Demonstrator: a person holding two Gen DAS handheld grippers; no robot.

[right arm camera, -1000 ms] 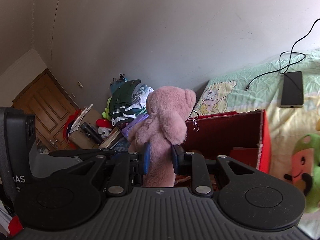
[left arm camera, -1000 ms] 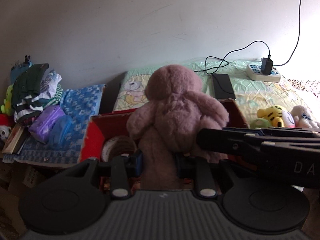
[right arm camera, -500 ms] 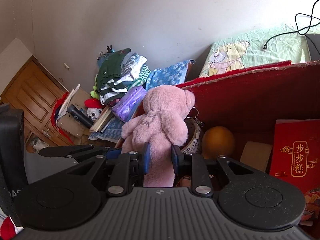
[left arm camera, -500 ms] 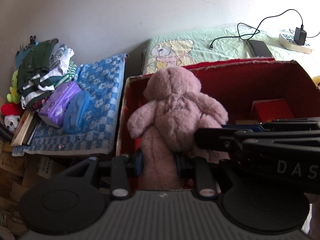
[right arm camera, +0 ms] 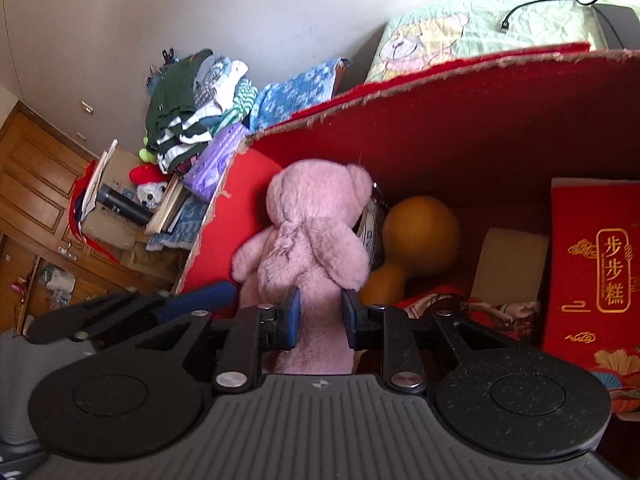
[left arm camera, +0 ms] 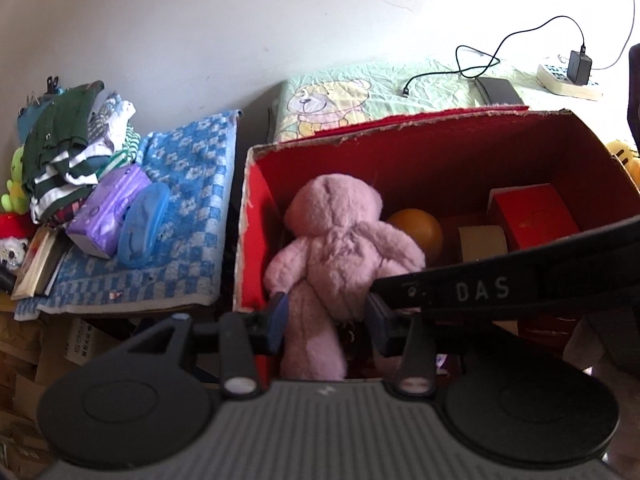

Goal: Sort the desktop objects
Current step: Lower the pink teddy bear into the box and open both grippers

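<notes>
A pink plush bear (left arm camera: 340,240) (right arm camera: 312,236) hangs upright inside the open red box (left arm camera: 440,136) (right arm camera: 460,92), at its left end. My right gripper (right arm camera: 320,316) is shut on one of the bear's legs. My left gripper (left arm camera: 326,320) is open around the other leg, with a gap showing beside its right finger. The right gripper's body crosses the left wrist view on the right. An orange gourd (left arm camera: 418,232) (right arm camera: 420,232), a red gift box (left arm camera: 532,216) (right arm camera: 592,264) and a beige carton (right arm camera: 512,260) lie in the box beside the bear.
Left of the box, a blue checkered towel (left arm camera: 188,200) carries a purple tissue pack (left arm camera: 108,208), a blue case (left arm camera: 144,224) and a clothes pile (left arm camera: 68,148). Behind the box are a green bear blanket (left arm camera: 360,96), a phone (left arm camera: 498,90) and a power strip (left arm camera: 568,80).
Both grippers came down and forward, lowering the bear from above the box rim to inside it. The left jaws have spread a little; the right jaws hold as before.
</notes>
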